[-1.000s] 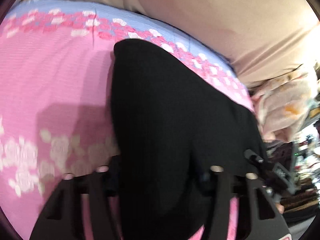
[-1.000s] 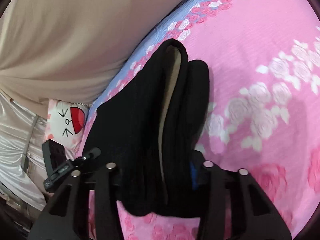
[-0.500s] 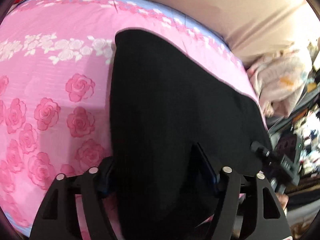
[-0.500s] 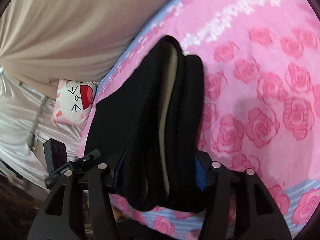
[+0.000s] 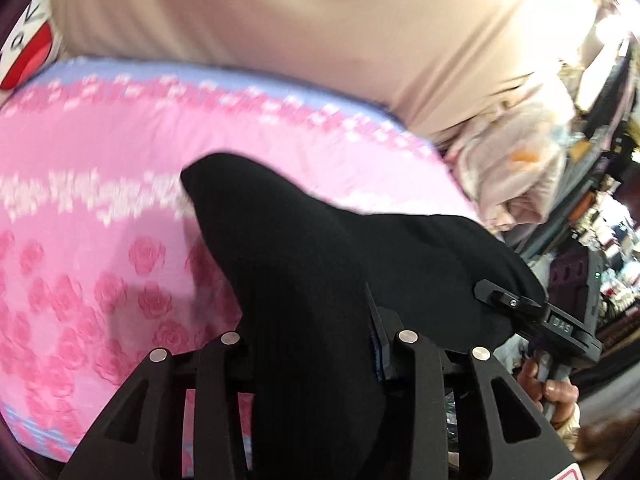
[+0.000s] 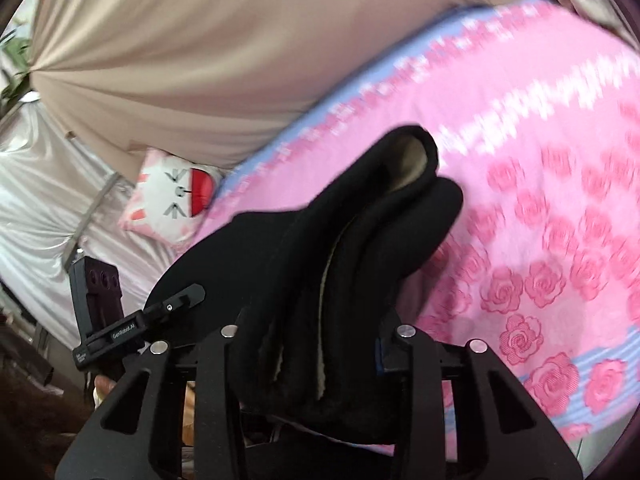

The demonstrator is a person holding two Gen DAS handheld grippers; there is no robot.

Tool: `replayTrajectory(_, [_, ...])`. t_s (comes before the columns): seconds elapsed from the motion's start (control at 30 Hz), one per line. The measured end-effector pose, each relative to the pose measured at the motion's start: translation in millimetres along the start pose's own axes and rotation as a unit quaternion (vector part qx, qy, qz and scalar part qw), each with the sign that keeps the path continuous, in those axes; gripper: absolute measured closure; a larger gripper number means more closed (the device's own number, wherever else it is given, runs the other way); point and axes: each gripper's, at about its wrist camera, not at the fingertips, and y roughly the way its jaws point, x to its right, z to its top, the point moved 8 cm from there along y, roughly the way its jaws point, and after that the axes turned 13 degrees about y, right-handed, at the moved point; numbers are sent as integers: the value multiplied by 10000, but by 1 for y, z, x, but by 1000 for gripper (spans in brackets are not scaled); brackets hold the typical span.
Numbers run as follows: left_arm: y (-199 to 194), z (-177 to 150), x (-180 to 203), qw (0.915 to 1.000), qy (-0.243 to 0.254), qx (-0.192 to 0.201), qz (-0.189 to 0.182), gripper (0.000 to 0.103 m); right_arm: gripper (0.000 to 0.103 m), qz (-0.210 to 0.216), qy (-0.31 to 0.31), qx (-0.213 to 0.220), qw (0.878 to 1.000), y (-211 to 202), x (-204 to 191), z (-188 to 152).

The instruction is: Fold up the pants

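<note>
Even indoor light, brightest in a blown-out glare at the left view's upper right. Motion blur smears the pink bedsheet (image 5: 100, 200); fisheye edges bend and darken; shadows seem soft.

Right gripper (image 6: 316, 344) jaws just closed in, now clamped on thick bundle of black pants (image 6: 352, 264); pale fleecy lining shows along the folds. Cloth rises from jaws, far end humped above pink rose-print bedsheet (image 6: 560, 208), blue stripe at sheet's edges. Left gripper (image 6: 176, 300) at lower left, tip against same black cloth; its state can't be told from here; bit of a hand (image 6: 102, 386) under it. White cat-face cushion (image 6: 172, 196) with red patch at bed edge, left. Beige drape (image 6: 220, 52) behind, silvery cloth (image 6: 44, 200) at far left. Sheet blurred
</note>
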Motion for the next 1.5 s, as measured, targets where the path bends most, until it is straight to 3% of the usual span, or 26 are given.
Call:
replayTrajectory(0.13, [-41, 40, 21, 9979, 340, 514, -196, 70, 68, 320, -491, 404, 9975, -41, -49, 24])
replayTrajectory(0.23, [-70, 78, 36, 9912, 822, 1032, -102, 70, 68, 469, -995, 781, 9909, -59, -89, 48])
replayTrajectory(0.4, [-112, 160, 45, 9677, 1483, 2034, 174, 70, 68, 757, -1963, 1537, 9655, -75, -163, 112])
replayTrajectory(0.53, [-119, 213, 36, 9525, 1648, 2531, 391, 69, 68, 890, -2234, 1838, 9531, -64, -195, 166])
replayTrajectory(0.67, [-86, 260, 12, 9485, 1582, 2672, 632, 69, 68, 880, -2146, 1871, 9546, -23, -193, 217])
replayTrajectory(0.73, [-64, 275, -2, 9487, 1535, 2662, 741, 69, 68, 842, -2041, 1840, 9578, 7, -179, 244])
replayTrajectory(0.97, [61, 300, -72, 9642, 1289, 2061, 1062, 69, 68, 550, -1534, 1560, 9742, 106, -108, 290])
replayTrajectory(1.2, [168, 272, -130, 9805, 994, 1211, 1187, 69, 68, 109, -985, 921, 9908, 204, -7, 291])
replayTrajectory(1.5, [235, 208, -184, 9924, 466, 287, 1107, 67, 68, -378, -437, 61, 9983, 266, 64, 264])
